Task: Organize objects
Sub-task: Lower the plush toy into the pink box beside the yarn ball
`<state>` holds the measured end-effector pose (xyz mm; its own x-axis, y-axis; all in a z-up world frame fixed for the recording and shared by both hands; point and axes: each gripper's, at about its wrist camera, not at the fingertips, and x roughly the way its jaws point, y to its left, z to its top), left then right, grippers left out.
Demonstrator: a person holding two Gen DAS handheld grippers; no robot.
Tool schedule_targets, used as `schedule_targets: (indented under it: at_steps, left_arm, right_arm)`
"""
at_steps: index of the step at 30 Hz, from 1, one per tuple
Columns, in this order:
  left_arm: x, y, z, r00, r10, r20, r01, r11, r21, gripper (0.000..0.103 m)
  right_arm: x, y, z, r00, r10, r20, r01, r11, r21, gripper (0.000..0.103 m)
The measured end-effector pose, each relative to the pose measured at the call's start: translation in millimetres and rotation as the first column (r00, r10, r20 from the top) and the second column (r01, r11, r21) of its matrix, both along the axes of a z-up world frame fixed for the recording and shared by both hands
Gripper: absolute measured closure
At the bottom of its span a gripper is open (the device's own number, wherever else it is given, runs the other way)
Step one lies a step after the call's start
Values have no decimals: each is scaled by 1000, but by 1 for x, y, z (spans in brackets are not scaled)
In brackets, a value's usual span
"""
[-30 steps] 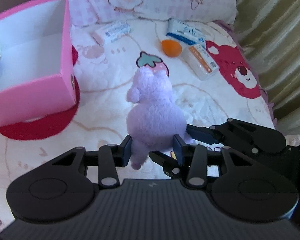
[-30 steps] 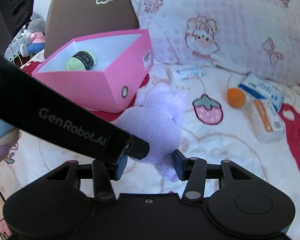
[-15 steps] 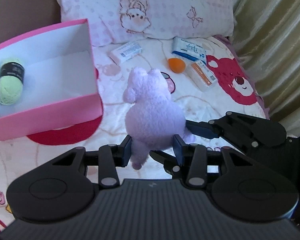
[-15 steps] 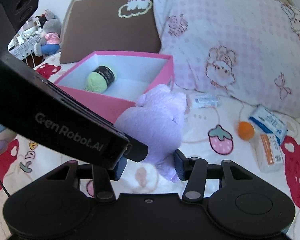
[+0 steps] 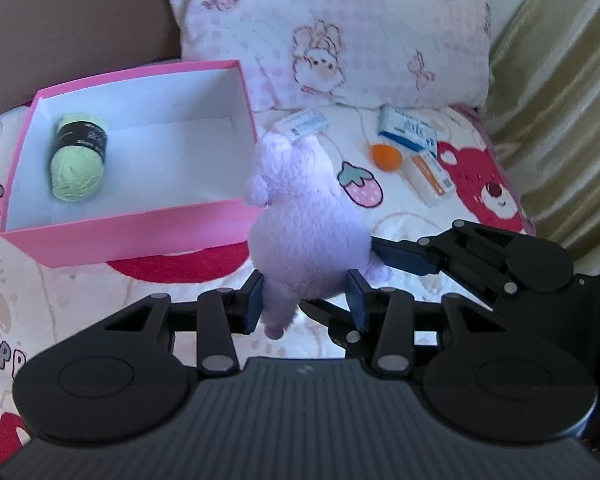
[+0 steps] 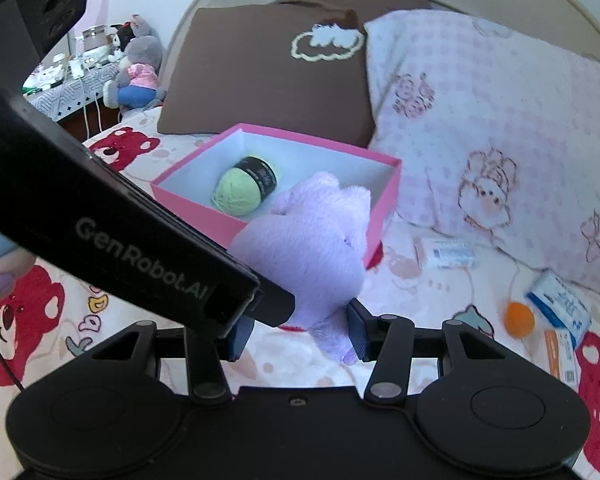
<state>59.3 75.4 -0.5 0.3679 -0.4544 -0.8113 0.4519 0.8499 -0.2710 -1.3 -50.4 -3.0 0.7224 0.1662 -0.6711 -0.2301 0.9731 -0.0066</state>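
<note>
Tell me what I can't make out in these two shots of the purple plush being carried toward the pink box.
- Purple plush face: both views show only its back.
- Left claw in the right wrist view: its own black body covers the fingertips.
- Small packets near the pillow: print too small to read.
- Yarn ball label: blurred.
- Pink box near wall in the right wrist view: hidden behind the plush and left claw.

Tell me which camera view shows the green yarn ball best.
The left wrist view: the green yarn ball lies unobstructed in the pink box, seen from above, its black label band visible. The right wrist view shows it too, smaller, with the purple plush toy close beside it.
</note>
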Motion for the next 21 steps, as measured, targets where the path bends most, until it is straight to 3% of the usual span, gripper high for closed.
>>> schedule_targets:
  at_steps: [5,13,17,21]
  left_arm:
    - [9,12,8,1000,5,11,-5,1000,17,61]
    - [27,20,38,999,-25,31,20,990,139,62]
    - [39,28,49,999,-18,28,14,990,138,62]
    - [58,38,49,1000,14,-23,-11,994,111,62]
  right_arm:
    - [13,9,6,1000,19,7,-19,1000,10,49]
    - [35,25,23,998,49,35,-50,998,38,49]
    - [46,31,31,998,53,40,-55,998,41,49]
    - [64,32,36,998,69,-7,-68,997,41,49]
